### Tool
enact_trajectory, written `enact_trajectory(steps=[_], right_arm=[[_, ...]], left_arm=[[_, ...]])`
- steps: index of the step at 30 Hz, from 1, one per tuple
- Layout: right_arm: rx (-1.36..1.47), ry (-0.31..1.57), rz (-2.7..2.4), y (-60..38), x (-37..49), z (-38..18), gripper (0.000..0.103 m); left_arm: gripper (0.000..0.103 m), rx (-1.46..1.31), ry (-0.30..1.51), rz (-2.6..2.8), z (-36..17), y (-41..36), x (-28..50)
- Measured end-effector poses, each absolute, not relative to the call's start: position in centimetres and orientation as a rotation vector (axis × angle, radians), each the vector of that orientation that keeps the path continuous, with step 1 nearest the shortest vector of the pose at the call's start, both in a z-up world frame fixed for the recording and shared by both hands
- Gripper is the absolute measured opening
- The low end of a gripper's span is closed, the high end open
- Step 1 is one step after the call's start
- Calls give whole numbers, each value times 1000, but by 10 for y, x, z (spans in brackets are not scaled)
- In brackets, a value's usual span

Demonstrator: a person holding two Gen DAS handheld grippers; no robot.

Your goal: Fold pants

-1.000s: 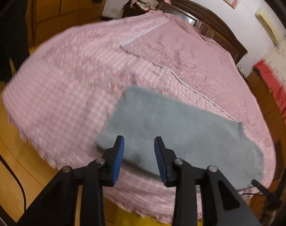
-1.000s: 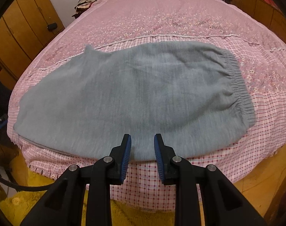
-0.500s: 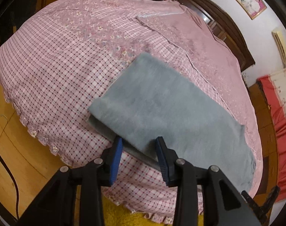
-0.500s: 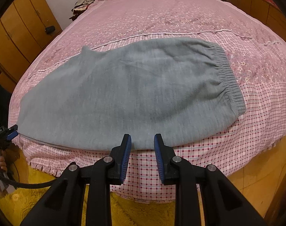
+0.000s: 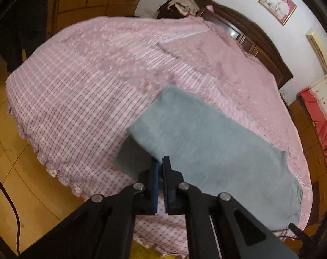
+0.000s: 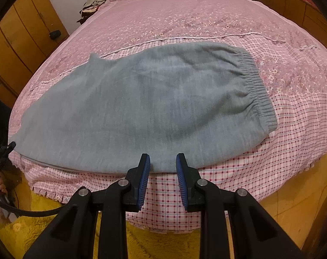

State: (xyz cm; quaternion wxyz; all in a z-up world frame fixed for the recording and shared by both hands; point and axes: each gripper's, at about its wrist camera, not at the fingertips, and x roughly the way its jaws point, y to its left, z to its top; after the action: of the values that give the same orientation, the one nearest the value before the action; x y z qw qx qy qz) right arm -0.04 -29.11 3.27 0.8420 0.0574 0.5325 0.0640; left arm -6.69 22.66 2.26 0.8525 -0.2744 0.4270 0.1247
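The grey fleece pants (image 6: 142, 105) lie flat on the pink bed (image 6: 185, 15), folded leg on leg, with the elastic waistband (image 6: 258, 90) at the right and the leg ends at the left. My left gripper (image 5: 160, 164) is shut on the near edge of the pants (image 5: 206, 151) at the leg end, and the cloth there is lifted off the bedspread. My right gripper (image 6: 163, 161) is open and empty, at the pants' near edge by the bed's front edge.
The checked bedspread (image 5: 77, 108) hangs over the bed's edge above a wooden floor (image 5: 16, 185) and a yellow rug (image 6: 34, 228). Wooden wardrobes (image 6: 19, 28) stand at the left, a dark headboard (image 5: 249, 32) at the back, a red couch (image 5: 318, 118) on the right.
My left gripper has closed on the edge of the pants' leg end and raised it. My right gripper has stayed open and drawn back slightly.
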Motion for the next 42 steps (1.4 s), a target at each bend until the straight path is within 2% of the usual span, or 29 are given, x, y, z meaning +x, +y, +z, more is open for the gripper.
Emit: enact_trajectory(steps=[5,10,12,14,15,21,24,27,32,37,42], right_arm=[[124,1125,114,-295,4,33,26],[113,1137,88,-298,7,33,26],[101,1123,73,-301,8,39,26],[97,1112,60,-304,10,43,26],[97,1106,53,-306,11,45,26],[74,1144,-32,-316,20,27,26],[77,1156,-43,-320,22,14,30],[66,1153,-47,-319,21,17,31],[87,1154,-46,-323,16,24,37],[106,1144,-58,-323,10,29,47],[99,1147,-53,-313,13,30,52]], left_arm=[[3,-562,956,308,-2,230,-69],[4,-494,968,365,1,237,-75],[9,-481,948,350,11,241,-81],[25,-450,925,338,21,241,-83],[28,-442,920,329,24,241,-84],[34,-409,885,255,42,235,-73],[38,-431,889,244,40,237,-63],[40,-421,904,260,34,240,-51],[48,-435,937,261,22,247,-45],[49,-438,972,249,11,250,-43],[52,-463,971,217,11,252,-45]])
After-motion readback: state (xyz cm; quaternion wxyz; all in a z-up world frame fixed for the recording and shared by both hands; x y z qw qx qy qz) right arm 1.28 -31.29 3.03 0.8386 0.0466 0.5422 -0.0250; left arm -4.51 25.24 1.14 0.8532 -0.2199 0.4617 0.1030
